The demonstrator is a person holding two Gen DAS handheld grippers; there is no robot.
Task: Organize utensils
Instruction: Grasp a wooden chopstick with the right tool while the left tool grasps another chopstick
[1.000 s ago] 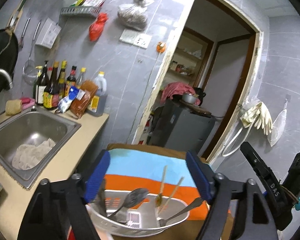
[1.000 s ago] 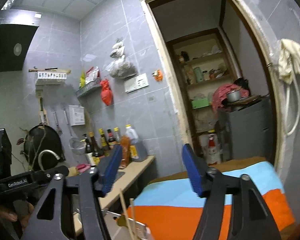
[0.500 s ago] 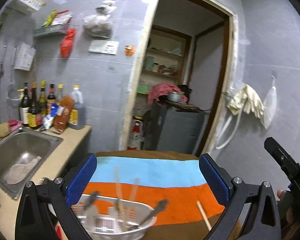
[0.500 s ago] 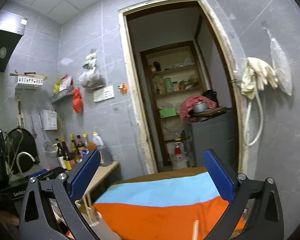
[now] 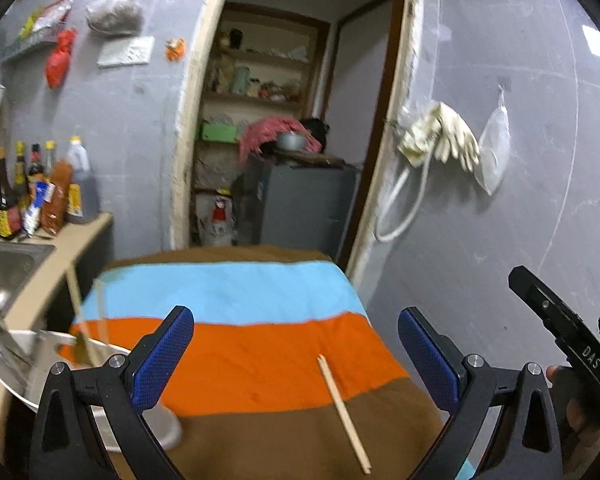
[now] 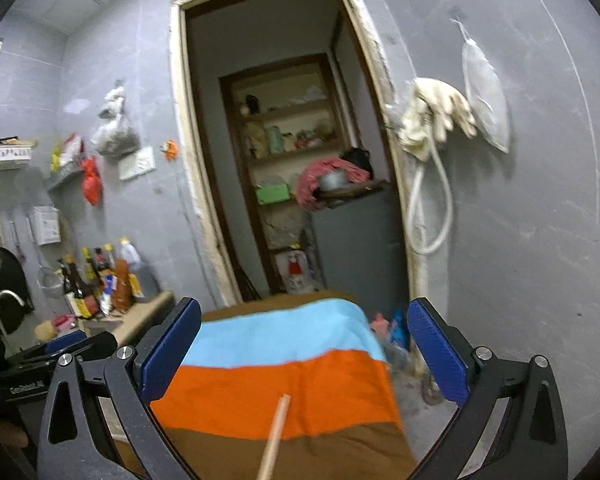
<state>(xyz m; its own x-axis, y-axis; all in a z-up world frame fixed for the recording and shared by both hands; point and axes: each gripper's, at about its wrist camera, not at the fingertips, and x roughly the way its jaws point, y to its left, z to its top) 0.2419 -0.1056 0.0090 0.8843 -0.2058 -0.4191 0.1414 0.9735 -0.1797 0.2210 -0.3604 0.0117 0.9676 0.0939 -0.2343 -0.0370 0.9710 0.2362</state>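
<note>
A single wooden chopstick lies loose on a table covered by a blue, orange and brown striped cloth. My left gripper hovers open over the cloth, nothing between its blue pads. At the far left edge of that view a metal basin holds blurred utensils and chopsticks. In the right wrist view my right gripper is open and empty above the same cloth, with the chopstick pointing up from the bottom edge. The other gripper shows as a black shape at each view's side.
A counter with a steel sink and several sauce bottles runs along the left. Behind the table an open doorway shows shelves and a grey cabinet. Rubber gloves and a hose hang on the right wall.
Both grippers swung right, away from the basin, and their jaws spread wider. The basin slid to the left edge of the left view; a lone chopstick on the cloth came into view.
</note>
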